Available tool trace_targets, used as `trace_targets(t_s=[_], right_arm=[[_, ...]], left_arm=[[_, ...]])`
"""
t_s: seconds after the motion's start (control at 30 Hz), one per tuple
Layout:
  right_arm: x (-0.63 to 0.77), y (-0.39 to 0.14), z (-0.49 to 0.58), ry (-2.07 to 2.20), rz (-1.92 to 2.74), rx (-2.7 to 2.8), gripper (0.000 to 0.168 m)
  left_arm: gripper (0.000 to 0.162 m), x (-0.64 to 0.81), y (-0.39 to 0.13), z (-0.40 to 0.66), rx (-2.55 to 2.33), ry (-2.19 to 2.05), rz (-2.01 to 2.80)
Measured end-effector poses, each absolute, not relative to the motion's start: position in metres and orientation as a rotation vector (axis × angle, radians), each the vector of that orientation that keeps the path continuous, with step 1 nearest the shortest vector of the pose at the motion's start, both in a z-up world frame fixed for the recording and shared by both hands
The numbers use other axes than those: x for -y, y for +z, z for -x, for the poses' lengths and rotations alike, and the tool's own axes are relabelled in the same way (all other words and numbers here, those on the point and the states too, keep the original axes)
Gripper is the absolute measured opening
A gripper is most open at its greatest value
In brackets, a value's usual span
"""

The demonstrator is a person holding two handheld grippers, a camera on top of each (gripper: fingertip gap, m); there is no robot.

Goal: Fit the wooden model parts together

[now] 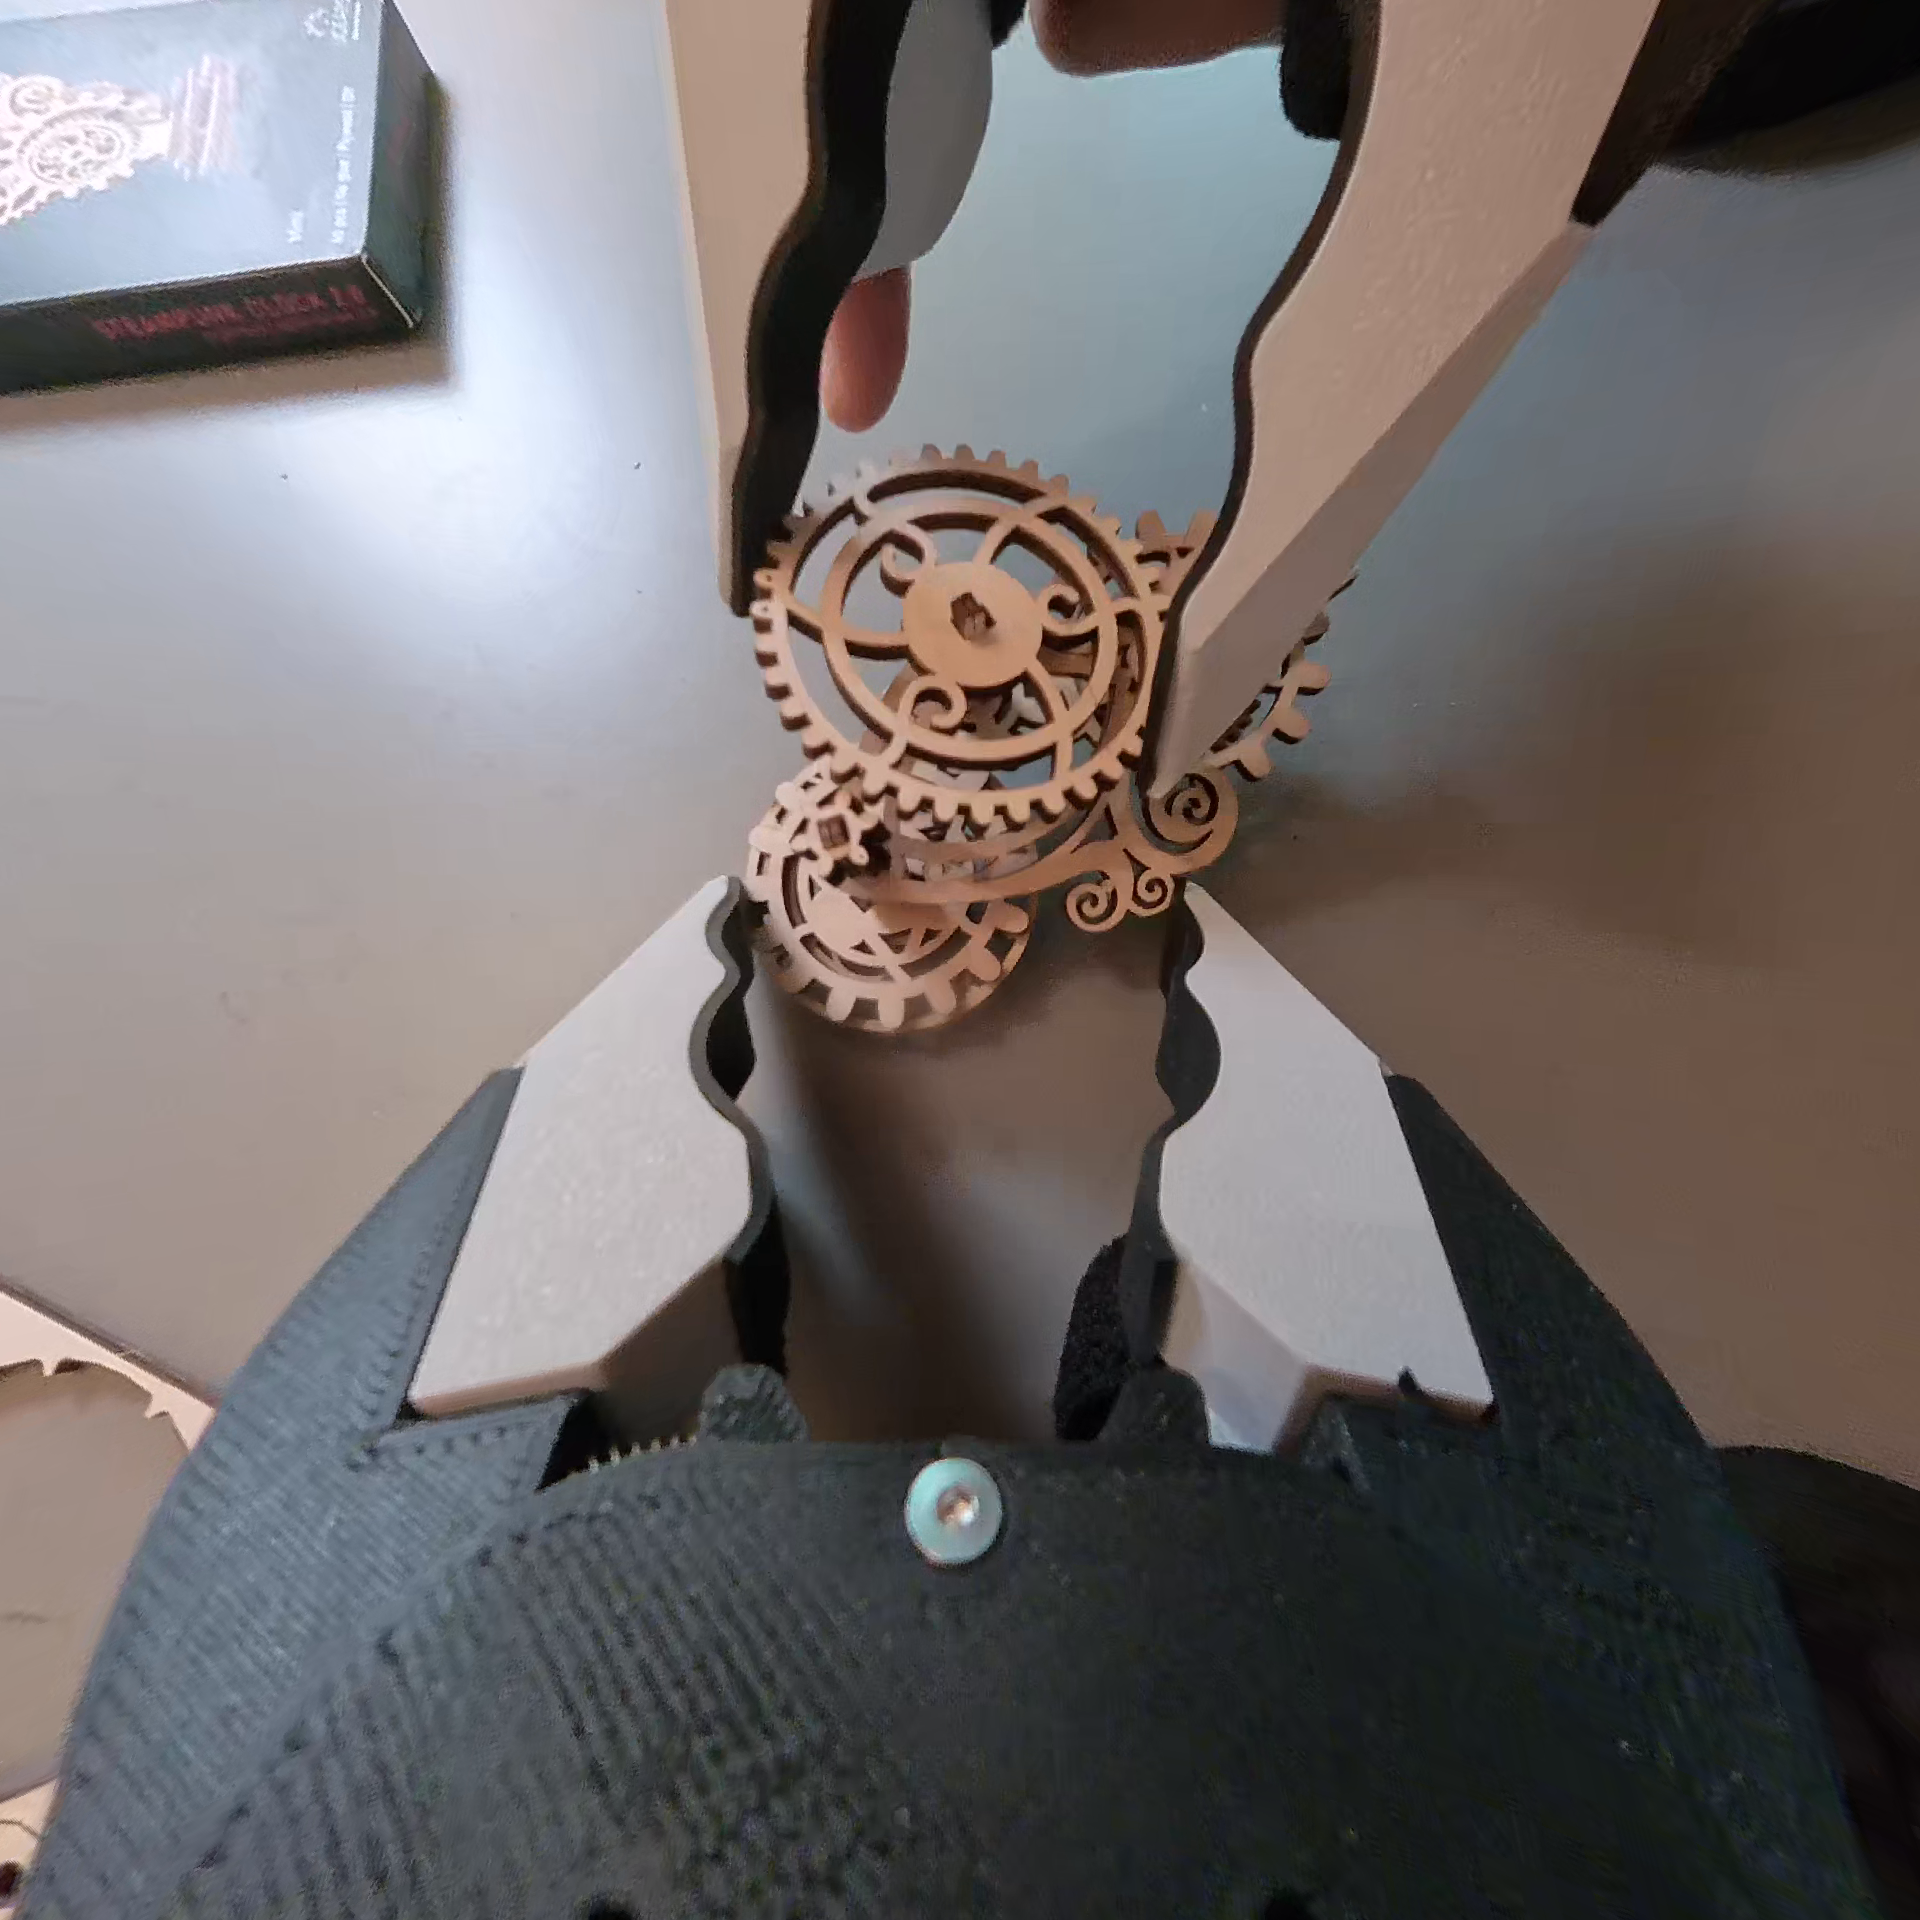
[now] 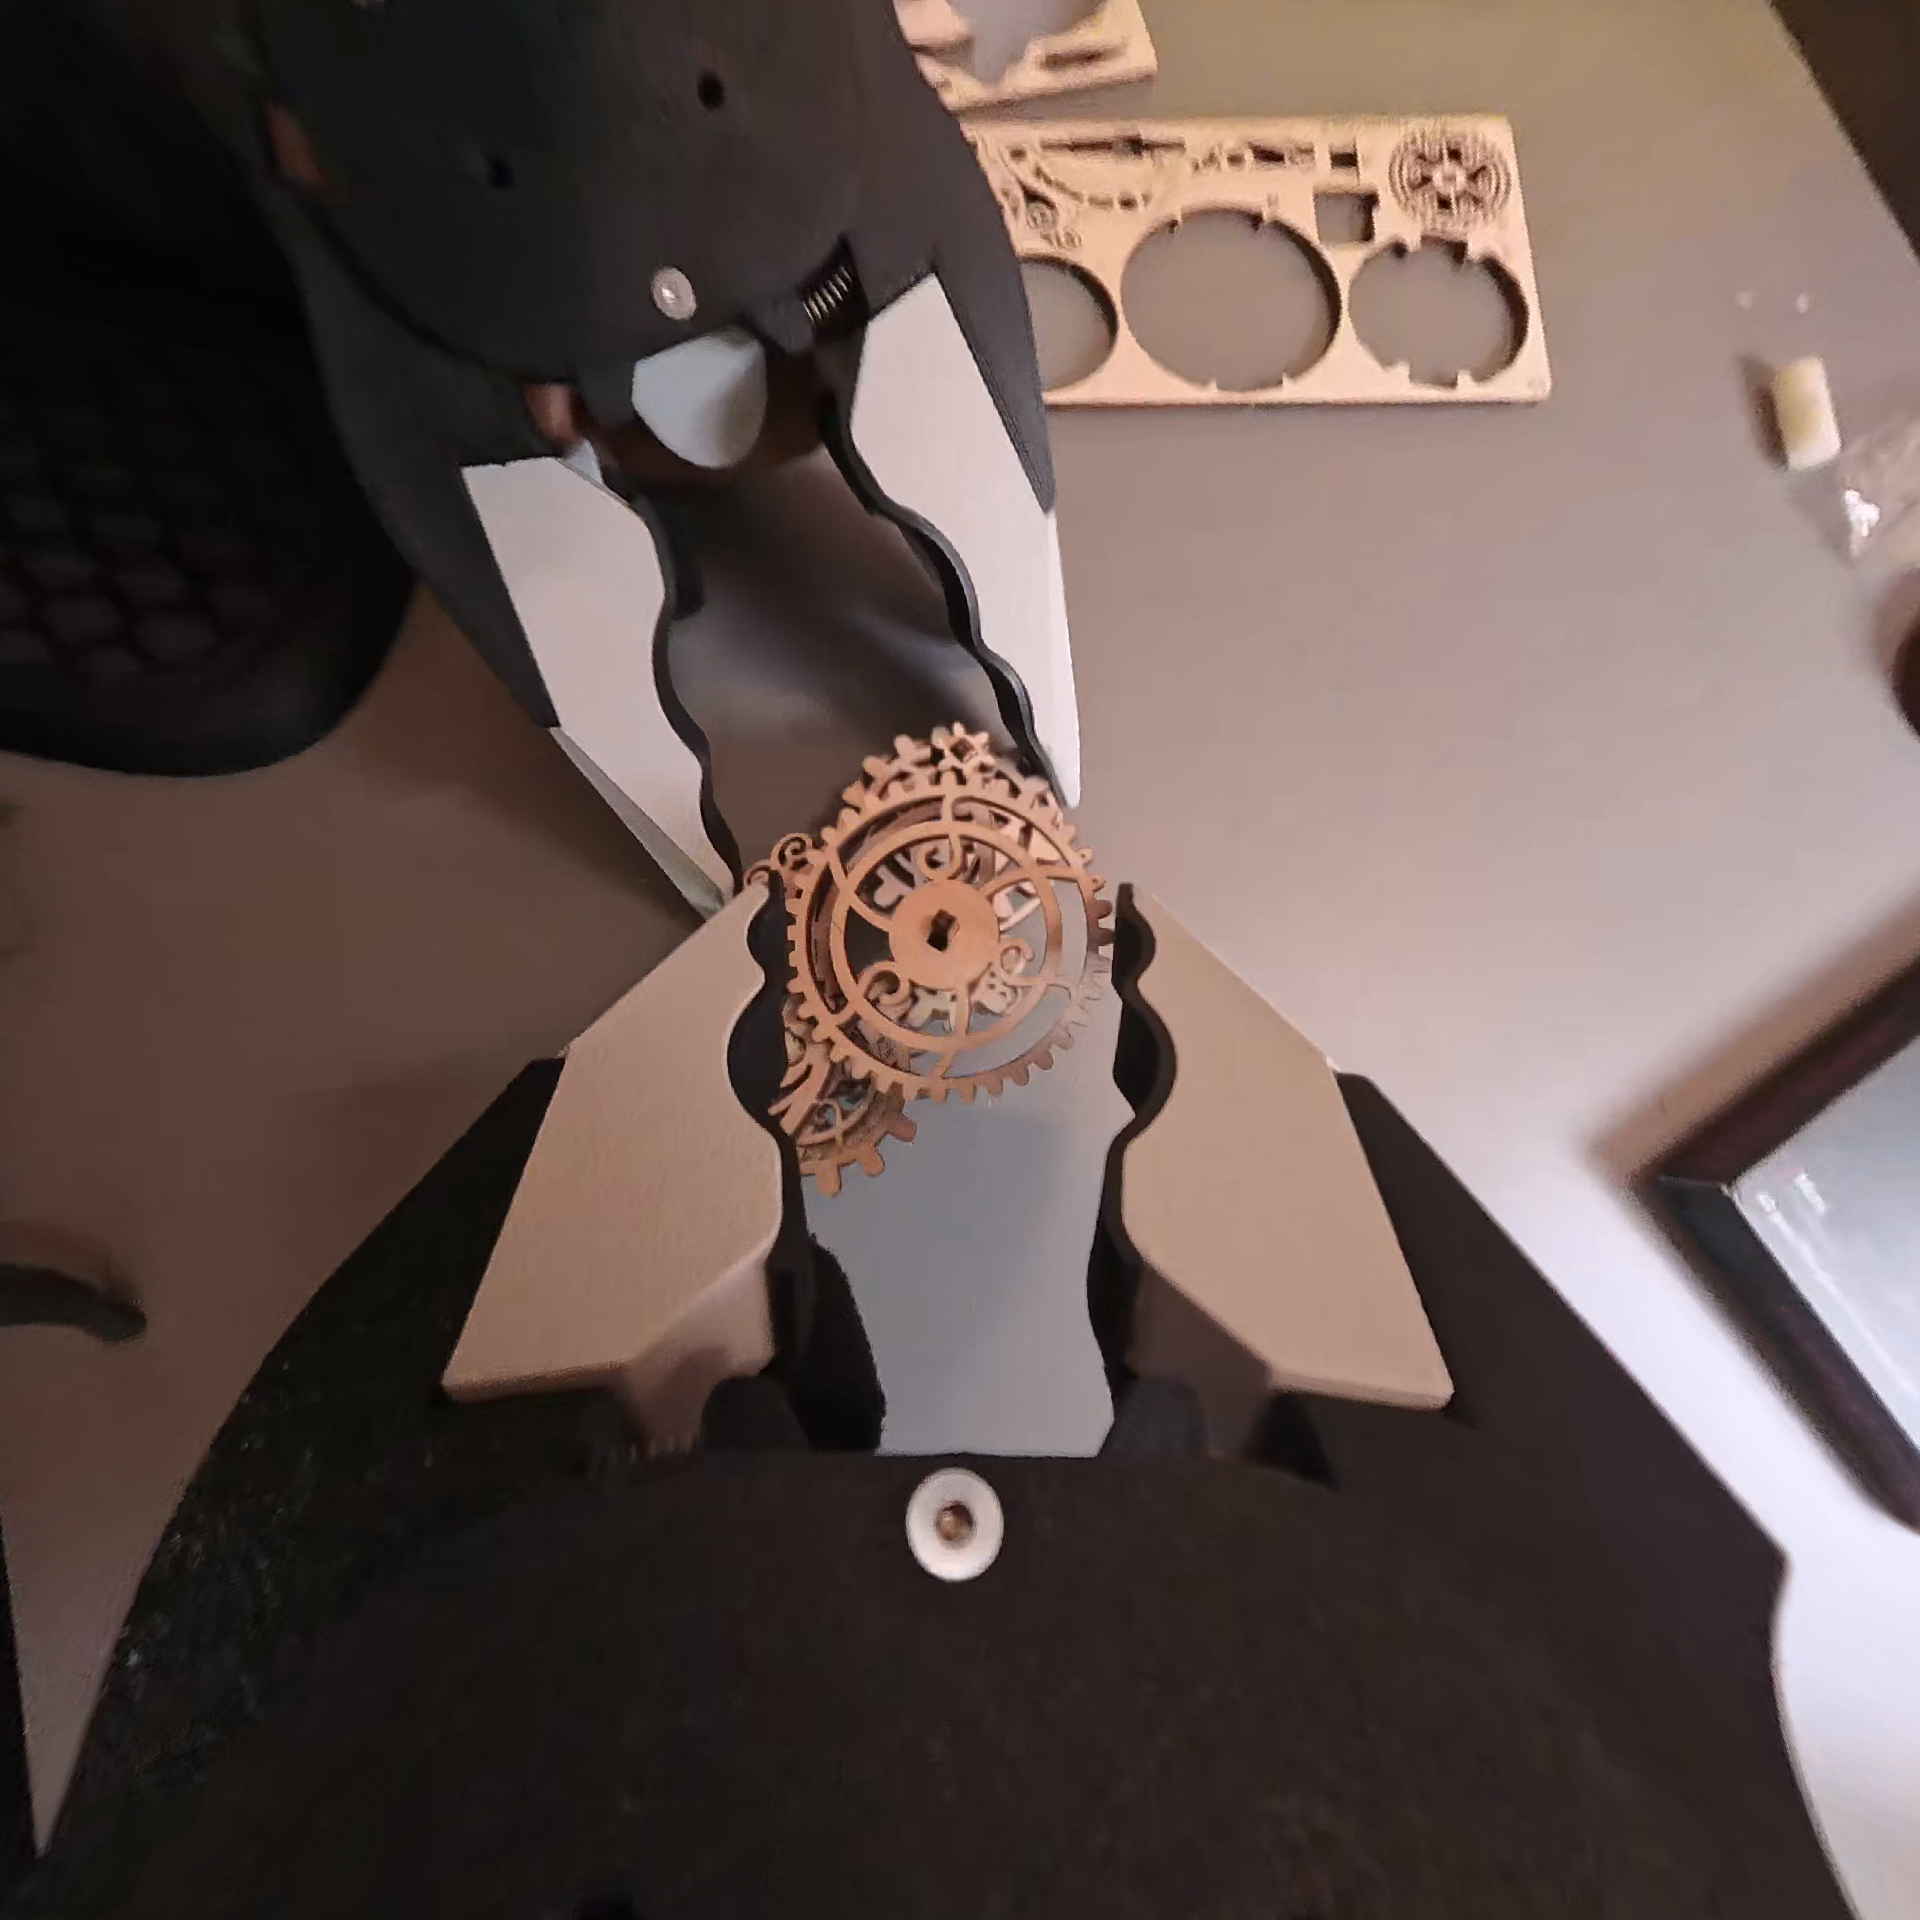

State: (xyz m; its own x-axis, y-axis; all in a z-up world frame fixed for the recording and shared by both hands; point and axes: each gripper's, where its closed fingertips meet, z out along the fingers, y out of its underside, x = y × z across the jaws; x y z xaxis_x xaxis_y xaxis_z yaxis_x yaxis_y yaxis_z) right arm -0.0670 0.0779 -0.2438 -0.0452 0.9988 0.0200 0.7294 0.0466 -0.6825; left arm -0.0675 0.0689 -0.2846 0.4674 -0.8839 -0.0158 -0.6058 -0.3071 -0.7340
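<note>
A wooden gear assembly hangs above the grey table (image 1: pixel 312 727) between both grippers. Its large openwork gear (image 1: pixel 966 623) faces the left wrist view, with a small gear (image 1: pixel 894 966) and a scroll ornament (image 1: pixel 1174 831) below it. My right gripper (image 1: pixel 956 681) comes in from the top and is shut on the large gear's rim. In the right wrist view the right gripper (image 2: pixel 945 914) clamps the same large gear (image 2: pixel 945 945). My left gripper (image 1: pixel 956 914) has wide jaws, with its tips against the small gear and the scroll. It shows opposite in the right wrist view (image 2: pixel 899 842).
A black box (image 1: pixel 197 177) lies at the far left. A punched-out wooden parts sheet (image 2: pixel 1278 260) and another sheet (image 2: pixel 1029 52) lie behind. A small white piece (image 2: pixel 1803 416) and a dark-framed panel (image 2: pixel 1818 1195) sit to the right. A black mesh chair (image 2: pixel 156 571) stands left. One gripper's finger ends stand about 4 centimeters off the other's.
</note>
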Motion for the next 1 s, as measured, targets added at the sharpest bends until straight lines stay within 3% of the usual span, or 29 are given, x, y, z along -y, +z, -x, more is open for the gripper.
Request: trace_targets(t_s=[0.03, 0.1, 0.17, 0.37, 0.4, 0.47, 0.57, 0.73, 0.8, 0.9, 1.0], right_arm=[[-0.077, -0.242, 0.067, 0.736, 1.725, 1.824, 0.06], [-0.085, -0.233, 0.067, 0.829, 1.745, 1.737, 0.036], [-0.089, -0.223, 0.063, 0.933, 1.776, 1.691, 0.03], [-0.083, -0.238, 0.054, 0.678, 1.852, 1.788, 0.075], [-0.084, -0.243, 0.053, 0.617, 1.876, 1.787, 0.076], [-0.088, -0.254, 0.052, 0.542, 1.926, 1.777, 0.077], [-0.09, -0.262, 0.054, 0.587, 1.972, 1.774, 0.062], [-0.084, -0.258, 0.054, 0.684, 1.857, 1.912, 0.062], [-0.082, -0.256, 0.055, 0.698, 1.777, 1.982, 0.062], [-0.077, -0.251, 0.055, 0.698, 1.613, 2.107, 0.062], [-0.075, -0.25, 0.054, 0.683, 1.489, 2.19, 0.062]], left_arm=[[0.078, -0.069, -0.284, 0.068, -1.237, -0.516, 2.029], [0.079, -0.067, -0.284, 0.067, -1.246, -0.514, 2.028], [0.079, -0.067, -0.284, 0.068, -1.239, -0.509, 2.034], [0.079, -0.073, -0.284, 0.07, -1.174, -0.49, 2.068], [0.079, -0.074, -0.284, 0.069, -1.157, -0.485, 2.073], [0.079, -0.077, -0.284, 0.067, -1.125, -0.47, 2.079], [0.079, -0.078, -0.284, 0.067, -1.109, -0.458, 2.078], [0.086, -0.073, -0.263, 0.065, -1.08, -0.687, 1.974], [0.078, -0.07, -0.253, 0.063, -1.078, -0.815, 1.926], [0.054, -0.065, -0.257, 0.057, -1.173, -0.864, 1.9], [0.052, -0.065, -0.264, 0.05, -1.221, -0.854, 1.914]])
